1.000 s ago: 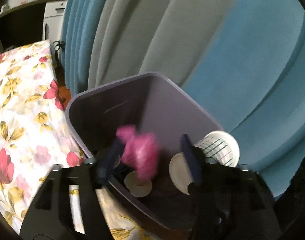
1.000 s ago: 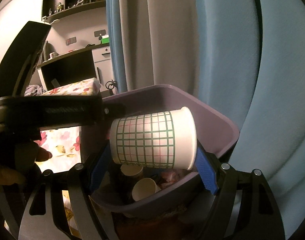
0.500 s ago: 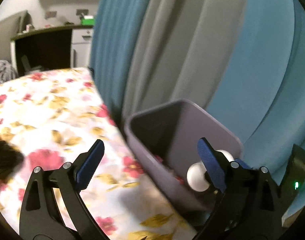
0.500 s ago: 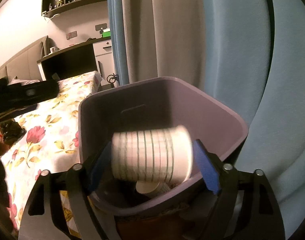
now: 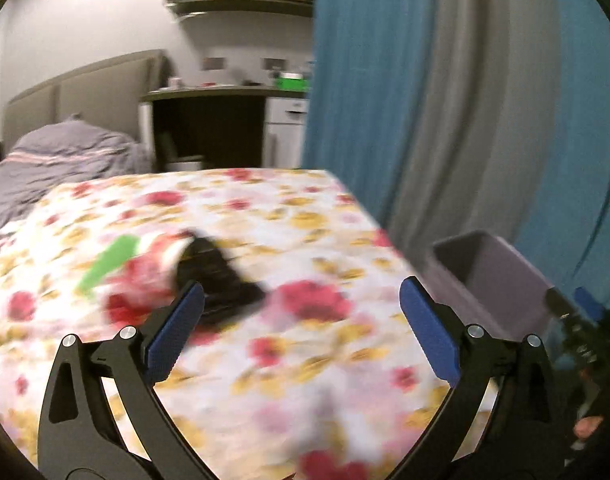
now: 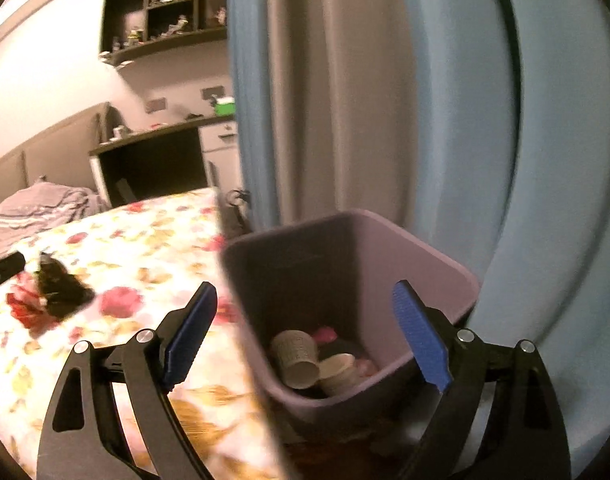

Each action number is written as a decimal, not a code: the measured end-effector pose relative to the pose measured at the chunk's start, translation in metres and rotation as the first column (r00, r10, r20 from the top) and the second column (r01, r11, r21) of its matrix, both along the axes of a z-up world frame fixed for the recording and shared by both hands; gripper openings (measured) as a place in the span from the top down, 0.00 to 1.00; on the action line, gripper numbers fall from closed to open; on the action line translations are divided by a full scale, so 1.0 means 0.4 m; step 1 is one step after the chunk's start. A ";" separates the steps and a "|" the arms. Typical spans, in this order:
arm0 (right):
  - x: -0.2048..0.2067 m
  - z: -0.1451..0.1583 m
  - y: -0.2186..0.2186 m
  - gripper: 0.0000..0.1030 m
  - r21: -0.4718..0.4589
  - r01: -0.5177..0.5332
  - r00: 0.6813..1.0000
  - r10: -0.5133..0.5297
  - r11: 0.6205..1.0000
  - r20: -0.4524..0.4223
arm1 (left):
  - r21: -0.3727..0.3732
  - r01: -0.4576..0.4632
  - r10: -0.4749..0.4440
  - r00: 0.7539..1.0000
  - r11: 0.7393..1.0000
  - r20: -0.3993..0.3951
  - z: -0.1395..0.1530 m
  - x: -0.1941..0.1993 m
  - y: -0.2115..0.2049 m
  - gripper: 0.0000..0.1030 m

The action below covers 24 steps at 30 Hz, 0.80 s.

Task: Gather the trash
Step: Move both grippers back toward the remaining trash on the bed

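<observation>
My left gripper (image 5: 301, 292) hangs over the floral bedspread (image 5: 305, 364), its jaws opening with nothing between them. Ahead of its left finger lie a black crumpled piece (image 5: 221, 276), a blurred red and white wrapper (image 5: 145, 280) and a green piece (image 5: 109, 260). The purple bin (image 5: 501, 276) stands at the bed's right edge. My right gripper (image 6: 305, 292) is above the bin (image 6: 385, 248), jaws opening and empty. Inside lie the grid-printed paper cup (image 6: 297, 356), another cup (image 6: 339, 372) and a pink wad (image 6: 325, 334). The black piece (image 6: 61, 292) also shows in the right wrist view.
Blue and grey curtains (image 5: 445, 120) hang right behind the bin. A grey duvet (image 5: 57, 156) is bunched at the head of the bed. A dark desk (image 5: 209, 132) and wall shelves (image 6: 165, 12) stand beyond. Wooden floor shows beneath the bin.
The left gripper dropped the pink wad into the bin, opened wide and swung left over the bed. The right gripper let go of the grid cup, which fell into the bin.
</observation>
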State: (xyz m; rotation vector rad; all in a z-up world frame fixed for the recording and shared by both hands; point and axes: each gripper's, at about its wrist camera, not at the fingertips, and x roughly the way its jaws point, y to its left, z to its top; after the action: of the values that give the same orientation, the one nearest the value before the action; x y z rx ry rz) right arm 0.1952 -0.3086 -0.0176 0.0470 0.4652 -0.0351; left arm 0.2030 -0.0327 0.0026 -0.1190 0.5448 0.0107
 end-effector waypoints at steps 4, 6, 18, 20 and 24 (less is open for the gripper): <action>-0.004 0.008 0.100 0.17 0.001 -0.077 0.997 0.077 0.997 0.004 | 0.011 -0.108 0.108 0.994 0.994 -0.019 -0.025 -0.048 0.115 0.06; -0.009 0.011 0.160 0.17 -0.008 -0.120 0.993 0.120 0.993 0.006 | 0.014 -0.153 0.153 0.988 0.988 -0.019 -0.032 -0.075 0.166 0.06; -0.010 0.013 0.399 0.17 -0.044 -0.274 0.962 0.273 0.961 -0.024 | 0.028 -0.284 0.284 0.959 0.958 0.007 -0.019 -0.178 0.363 0.06; -0.009 0.011 0.429 0.17 -0.049 -0.290 0.957 0.289 0.956 -0.032 | 0.015 -0.291 0.291 0.957 0.957 0.004 -0.019 -0.186 0.384 0.06; 0.004 0.009 0.471 0.17 -0.058 -0.309 0.951 0.307 0.949 -0.041 | 0.010 -0.293 0.293 0.956 0.956 0.006 -0.018 -0.187 0.403 0.06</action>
State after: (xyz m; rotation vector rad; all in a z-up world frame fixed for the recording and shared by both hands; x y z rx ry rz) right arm 0.1969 -0.1200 -0.0141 -0.0893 0.4986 0.2574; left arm 0.1283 0.1286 -0.0048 -0.1886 0.5183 0.3033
